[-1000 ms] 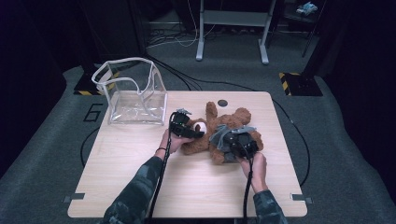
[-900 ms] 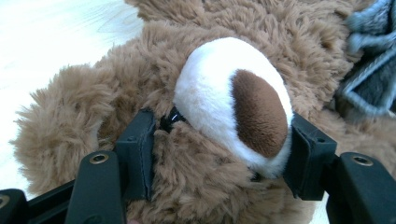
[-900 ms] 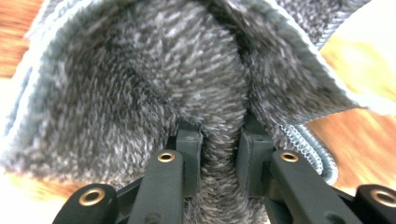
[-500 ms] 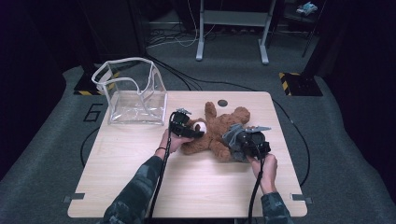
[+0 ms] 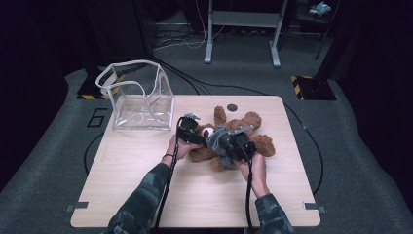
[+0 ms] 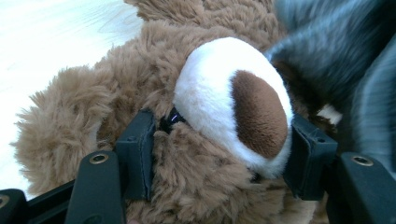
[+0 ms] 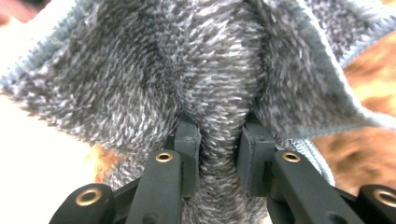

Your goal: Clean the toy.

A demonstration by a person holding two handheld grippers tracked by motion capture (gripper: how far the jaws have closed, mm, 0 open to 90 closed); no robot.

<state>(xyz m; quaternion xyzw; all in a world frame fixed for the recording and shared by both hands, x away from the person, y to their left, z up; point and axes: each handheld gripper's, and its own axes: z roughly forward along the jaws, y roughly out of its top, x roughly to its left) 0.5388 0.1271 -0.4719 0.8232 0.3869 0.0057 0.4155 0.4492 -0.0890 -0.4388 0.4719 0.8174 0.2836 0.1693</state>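
The teddy bear (image 5: 248, 134) lies mid-tabletop (image 5: 146, 190). The left gripper (image 6: 219, 154) clamps its head around the muzzle; the right gripper (image 7: 217, 144) pinches a fold of grey cloth (image 7: 187, 70) draped over its body.

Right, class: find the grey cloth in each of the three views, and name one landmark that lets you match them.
High view: the grey cloth lies on the teddy bear, mid-table, by the right hand-held gripper.
Left gripper view: blurred grey at the upper right, behind the bear's muzzle.
Right gripper view: centre, a fold pinched between the jaws.
Shared landmark: the bear's brown fur.
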